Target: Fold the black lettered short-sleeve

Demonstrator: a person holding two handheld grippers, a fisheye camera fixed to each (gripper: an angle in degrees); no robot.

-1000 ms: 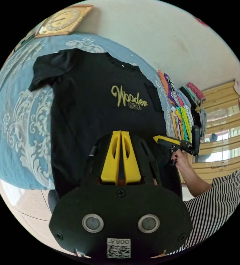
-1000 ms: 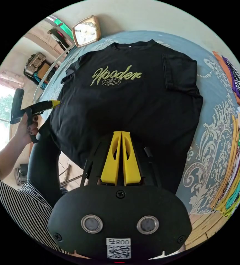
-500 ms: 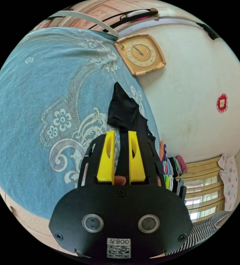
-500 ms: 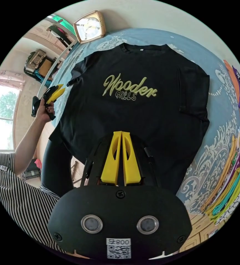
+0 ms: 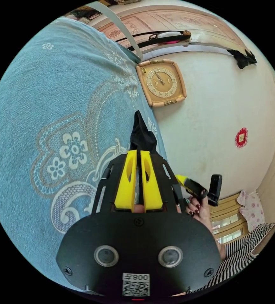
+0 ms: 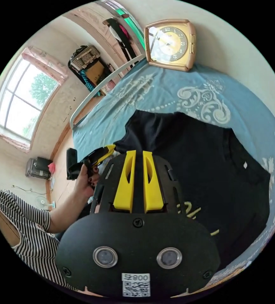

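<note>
Two hand-held grippers: left (image 5: 137,155) clenched on black shirt (image 5: 141,134) sleeve; right (image 6: 137,155) slightly parted, gripping nothing.

We note a blue patterned bedspread (image 5: 48,120) covering the bed. A gold square clock (image 5: 161,83) leans on the white wall (image 5: 226,104) at its far edge. A window (image 6: 23,95) sits far left.

Bright daylight from window (image 6: 20,98), sharp, fisheye-bent edges.
</note>
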